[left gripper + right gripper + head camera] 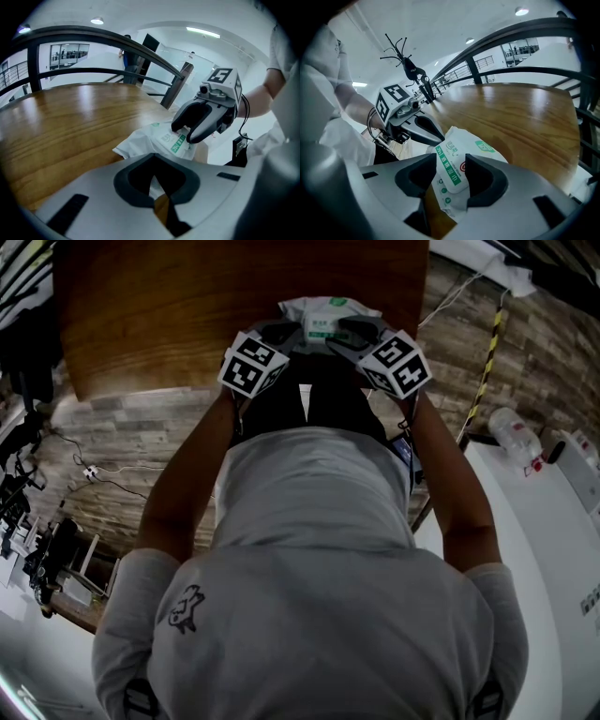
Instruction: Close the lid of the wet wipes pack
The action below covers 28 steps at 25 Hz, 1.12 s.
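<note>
Person [309, 549] in a grey top fills most of the head view, bent over, both forearms reaching forward to the near edge of a brown wooden table [187, 315]. A dark curved rail [108, 38] runs beyond the table's far side. The pack [328, 313], white with green print, lies on the table at that near edge, between the two grippers. Right gripper [451, 174]: jaws apart, set down over one end of the pack, one on each side of the green-striped label [449, 171], which shows in the gap; whether the pads press the film cannot be told. Left gripper [158, 187]: jaws drawn almost together at the opposite end, with a white sliver of the pack's edge in the narrow slit and table wood below it. In the right gripper view its dark tips touch the pack's corner. Each gripper carries its marker cube tilted outward, toward the person's arms.
</note>
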Each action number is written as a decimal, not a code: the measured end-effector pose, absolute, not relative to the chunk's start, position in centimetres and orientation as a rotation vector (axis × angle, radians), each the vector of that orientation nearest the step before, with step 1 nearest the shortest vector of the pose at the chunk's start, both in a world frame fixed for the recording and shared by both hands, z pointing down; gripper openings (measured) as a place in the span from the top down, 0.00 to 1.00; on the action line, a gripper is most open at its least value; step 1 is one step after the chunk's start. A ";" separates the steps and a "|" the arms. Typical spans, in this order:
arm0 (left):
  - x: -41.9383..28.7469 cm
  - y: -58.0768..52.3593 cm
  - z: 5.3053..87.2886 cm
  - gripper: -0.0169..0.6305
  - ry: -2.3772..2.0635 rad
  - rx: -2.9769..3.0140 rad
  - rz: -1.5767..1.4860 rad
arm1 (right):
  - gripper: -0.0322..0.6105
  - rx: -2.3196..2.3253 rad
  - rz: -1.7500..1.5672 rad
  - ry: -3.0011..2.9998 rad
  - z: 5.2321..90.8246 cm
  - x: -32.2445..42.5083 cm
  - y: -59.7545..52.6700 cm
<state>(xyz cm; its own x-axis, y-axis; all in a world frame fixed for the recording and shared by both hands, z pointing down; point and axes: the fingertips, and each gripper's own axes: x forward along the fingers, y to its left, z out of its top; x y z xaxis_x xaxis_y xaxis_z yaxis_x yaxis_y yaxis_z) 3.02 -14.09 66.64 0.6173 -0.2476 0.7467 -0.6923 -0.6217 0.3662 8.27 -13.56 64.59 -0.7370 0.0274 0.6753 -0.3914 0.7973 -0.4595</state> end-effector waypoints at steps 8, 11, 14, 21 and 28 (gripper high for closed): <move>3.0 -14.0 66.8 0.95 -0.733 2.186 0.879 | 0.64 0.308 0.681 -2.248 65.2 8.3 -13.6; 3.0 -14.0 67.1 0.95 -0.738 2.196 0.883 | 0.65 0.311 0.665 -2.230 65.3 8.3 -13.5; 3.0 -14.0 67.0 0.95 -0.738 2.198 0.878 | 0.65 0.314 0.634 -2.223 65.2 8.2 -13.4; 3.0 -14.0 66.9 0.95 -0.735 2.197 0.881 | 0.66 0.351 0.589 -2.202 65.4 8.3 -13.5; 3.1 -13.9 67.1 0.95 -0.732 2.199 0.879 | 0.66 0.383 0.542 -2.182 65.6 8.3 -13.5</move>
